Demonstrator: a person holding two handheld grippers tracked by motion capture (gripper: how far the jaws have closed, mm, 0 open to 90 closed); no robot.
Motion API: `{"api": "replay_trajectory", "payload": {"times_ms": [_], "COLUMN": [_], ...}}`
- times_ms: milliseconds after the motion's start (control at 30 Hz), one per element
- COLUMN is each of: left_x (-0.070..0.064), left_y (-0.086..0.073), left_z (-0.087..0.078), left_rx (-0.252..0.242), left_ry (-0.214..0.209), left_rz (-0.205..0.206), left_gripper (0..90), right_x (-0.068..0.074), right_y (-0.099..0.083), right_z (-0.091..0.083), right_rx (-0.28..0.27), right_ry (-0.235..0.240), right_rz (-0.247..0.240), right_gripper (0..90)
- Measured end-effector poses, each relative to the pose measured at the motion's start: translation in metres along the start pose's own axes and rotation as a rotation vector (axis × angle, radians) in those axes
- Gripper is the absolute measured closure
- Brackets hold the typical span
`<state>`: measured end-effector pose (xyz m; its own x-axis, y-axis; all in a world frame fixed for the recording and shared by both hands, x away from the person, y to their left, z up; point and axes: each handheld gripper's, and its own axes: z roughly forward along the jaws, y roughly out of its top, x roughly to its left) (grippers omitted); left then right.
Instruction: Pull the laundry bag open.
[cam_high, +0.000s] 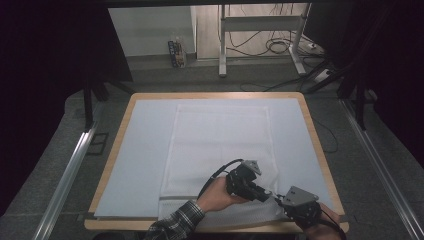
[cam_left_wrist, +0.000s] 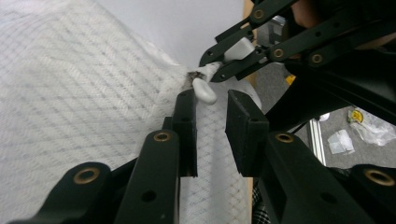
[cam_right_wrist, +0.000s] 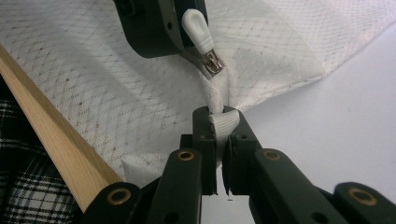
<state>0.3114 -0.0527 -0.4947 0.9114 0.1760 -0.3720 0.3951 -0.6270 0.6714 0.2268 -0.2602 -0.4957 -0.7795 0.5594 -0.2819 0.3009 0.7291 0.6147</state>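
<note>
A white mesh zip bag (cam_high: 220, 145) lies flat on the table, its near right corner bunched up. My right gripper (cam_right_wrist: 217, 122) is shut on a white fabric tab (cam_right_wrist: 226, 121) at the end of the bag's zip, seen also from the left gripper view (cam_left_wrist: 212, 70). The white zipper pull (cam_left_wrist: 204, 90) with its metal slider (cam_right_wrist: 212, 63) sits just beyond that tab. My left gripper (cam_left_wrist: 212, 100) is open, its jaws apart with the pull at the tip of its left jaw. In the high view the left gripper (cam_high: 266, 194) and right gripper (cam_high: 278, 200) meet tip to tip.
A pale blue pad (cam_high: 145, 150) covers the wooden table (cam_high: 114, 150), and the bag's near edge hangs over the front edge. A plaid sleeve (cam_high: 175, 222) comes in from the bottom. Beyond the table stand a desk frame (cam_high: 222, 45) and cables on the floor.
</note>
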Motion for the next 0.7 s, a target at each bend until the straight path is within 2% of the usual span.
{"api": "replay_trajectory", "payload": {"times_ms": [200,300,400,700], "left_x": [0.0035,0.0044,0.0054,0.0099], "left_y": [0.0001,-0.0001,-0.0003,-0.001], "left_z": [0.0013,0.0011,0.0012,0.0027], "left_rx": [0.006,0.011,0.013,0.028], "left_ry": [-0.004,-0.003,-0.011,-0.066], "left_rz": [-0.036,-0.038,-0.047,-0.07], "left_gripper": [76.0,80.8,81.9,79.3], "right_x": [0.0003,0.0003,0.0002,0.0009], "right_y": [0.0,-0.0001,-0.0003,-0.0002], "right_z": [0.0005,0.0007,0.0014,0.0022], "right_rx": [0.004,0.006,0.01,0.02], "right_ry": [0.001,0.002,0.005,-0.001], "right_rz": [-0.004,-0.004,-0.005,-0.012], "right_gripper": [83.5,83.4,83.4,83.4]}}
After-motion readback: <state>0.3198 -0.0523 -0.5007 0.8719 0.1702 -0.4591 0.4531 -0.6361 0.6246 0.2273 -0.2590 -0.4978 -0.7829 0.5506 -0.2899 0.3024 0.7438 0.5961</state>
